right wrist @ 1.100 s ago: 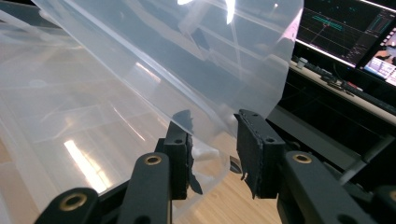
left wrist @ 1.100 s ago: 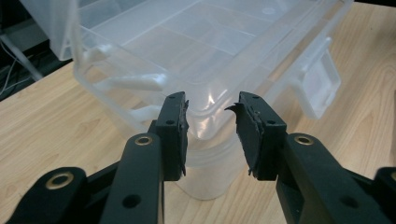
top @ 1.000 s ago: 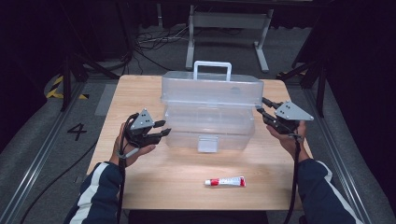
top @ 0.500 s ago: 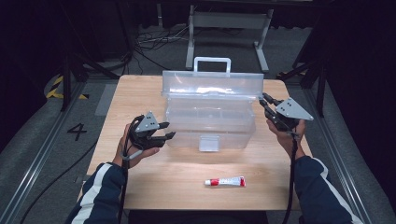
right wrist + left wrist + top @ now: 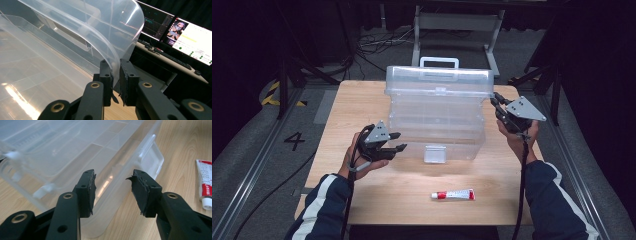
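Note:
A clear plastic box [image 5: 437,127] stands mid-table, its lid [image 5: 439,82] raised off the base. My right gripper [image 5: 496,101] is at the lid's right end. Its jaws have just been closing and now pinch the lid's curved edge [image 5: 113,58], so the right gripper [image 5: 115,67] is shut on it. My left gripper [image 5: 397,141] sits low by the box's front left corner. Its jaws have just been opening. In the left gripper view the left gripper [image 5: 113,185] stands open before the box wall [image 5: 75,152], gripping nothing.
A red-and-white tube [image 5: 453,194] lies on the wooden table [image 5: 357,105] in front of the box, also seen as the tube [image 5: 206,182]. The box's front latch [image 5: 435,154] hangs down. Lit monitors [image 5: 190,37] stand beyond the table. A metal stand [image 5: 457,22] is behind.
The lid has risen off the box at the right gripper's end, and its handle sits higher. The right jaws have narrowed onto the lid edge. The left gripper has barely shifted.

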The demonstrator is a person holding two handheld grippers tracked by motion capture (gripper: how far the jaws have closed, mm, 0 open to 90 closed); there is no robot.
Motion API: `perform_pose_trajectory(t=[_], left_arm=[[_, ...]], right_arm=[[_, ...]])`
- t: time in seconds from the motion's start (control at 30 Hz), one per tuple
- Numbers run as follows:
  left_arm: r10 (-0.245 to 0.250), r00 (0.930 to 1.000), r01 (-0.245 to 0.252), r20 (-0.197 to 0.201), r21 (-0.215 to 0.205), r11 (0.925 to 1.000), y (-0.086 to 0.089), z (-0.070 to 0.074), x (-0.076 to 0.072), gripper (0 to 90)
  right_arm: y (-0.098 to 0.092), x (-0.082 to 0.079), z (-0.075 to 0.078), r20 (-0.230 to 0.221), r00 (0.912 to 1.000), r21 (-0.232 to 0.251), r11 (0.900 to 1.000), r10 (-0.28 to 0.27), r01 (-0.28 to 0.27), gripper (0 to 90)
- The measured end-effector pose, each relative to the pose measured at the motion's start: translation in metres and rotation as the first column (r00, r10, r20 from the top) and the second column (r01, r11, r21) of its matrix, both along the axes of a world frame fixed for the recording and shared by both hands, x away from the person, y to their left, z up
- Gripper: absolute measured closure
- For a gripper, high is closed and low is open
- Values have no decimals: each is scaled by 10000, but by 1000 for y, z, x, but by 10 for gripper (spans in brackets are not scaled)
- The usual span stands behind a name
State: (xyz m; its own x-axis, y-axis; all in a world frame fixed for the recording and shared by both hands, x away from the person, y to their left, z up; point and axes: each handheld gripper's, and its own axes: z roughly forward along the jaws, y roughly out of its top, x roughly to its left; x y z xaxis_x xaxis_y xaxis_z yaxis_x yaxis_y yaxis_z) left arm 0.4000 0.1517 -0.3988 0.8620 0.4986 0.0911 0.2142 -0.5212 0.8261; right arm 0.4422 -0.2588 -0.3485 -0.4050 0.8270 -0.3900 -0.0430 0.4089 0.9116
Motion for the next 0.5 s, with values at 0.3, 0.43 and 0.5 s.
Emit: perform_pose_trajectory(t=[0.3,0.43,0.5], left_arm=[[-422,9990,431,-133,700,9966,-20,-9,10,523],[-519,9983,538,-248,840,9950,-25,-10,14,518],[-544,9979,573,-346,879,9945,-28,-12,17,514]], right_arm=[[1,8,6,-123,9998,270,9995,-128,131,821],[1,13,11,-282,9994,317,9993,-176,185,823],[2,16,13,-370,9991,413,9989,-185,201,823]])
